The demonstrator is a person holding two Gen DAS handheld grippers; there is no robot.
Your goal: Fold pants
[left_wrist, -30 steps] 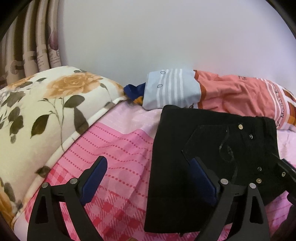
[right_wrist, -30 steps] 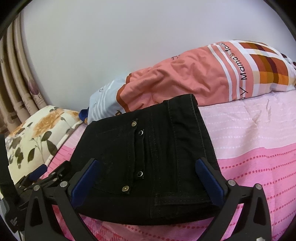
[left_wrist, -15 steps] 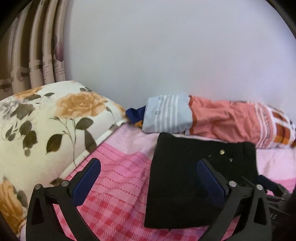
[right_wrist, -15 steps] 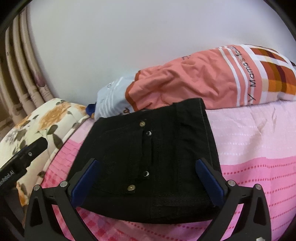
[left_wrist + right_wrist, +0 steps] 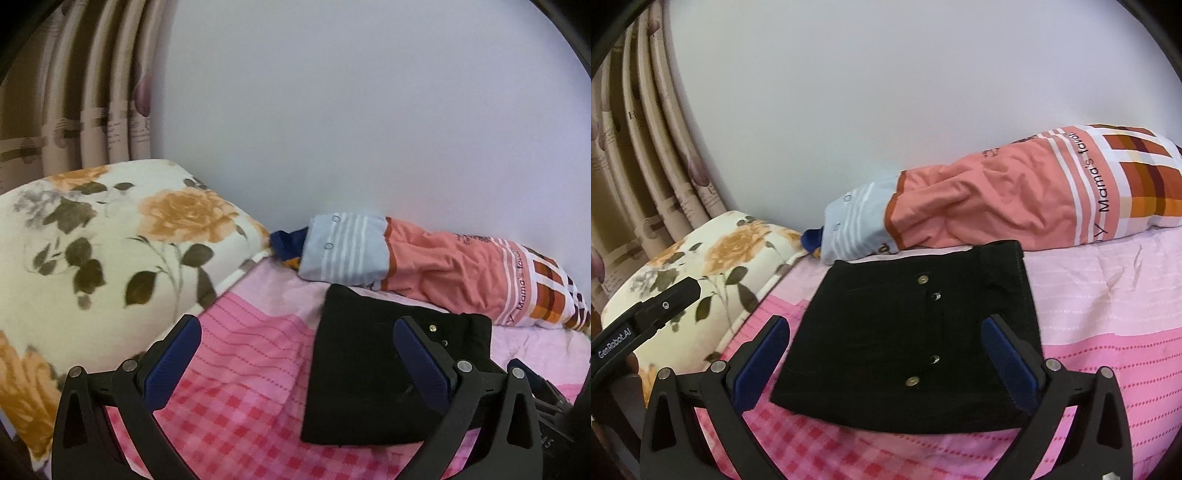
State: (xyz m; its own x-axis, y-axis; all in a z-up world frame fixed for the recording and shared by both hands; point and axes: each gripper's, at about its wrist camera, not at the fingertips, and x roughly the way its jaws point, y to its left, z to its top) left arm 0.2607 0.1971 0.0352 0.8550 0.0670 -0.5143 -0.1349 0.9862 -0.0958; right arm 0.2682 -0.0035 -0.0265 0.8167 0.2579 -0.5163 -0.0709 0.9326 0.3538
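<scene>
Black pants (image 5: 369, 354) lie folded into a flat rectangle on the pink bedsheet (image 5: 251, 350), snaps facing up. My left gripper (image 5: 295, 325) hovers open above the sheet and the pants' left edge, with nothing between its blue pads. In the right wrist view the same pants (image 5: 897, 314) lie flat below my right gripper (image 5: 884, 325), which stands wide open and clear of the cloth. The body of the left gripper (image 5: 646, 321) shows at the left edge of that view. A black part of the right gripper (image 5: 546, 391) shows at the lower right of the left wrist view.
A floral quilt or pillow (image 5: 92, 240) is piled at the left. An orange and pale blue pillow (image 5: 443, 266) lies along the plain wall behind the pants. Striped curtains (image 5: 74, 110) hang at the far left.
Both grippers have risen and drawn back from the pants, which now look smaller and lower. The left jaws have widened a little. The pants lie unchanged.
</scene>
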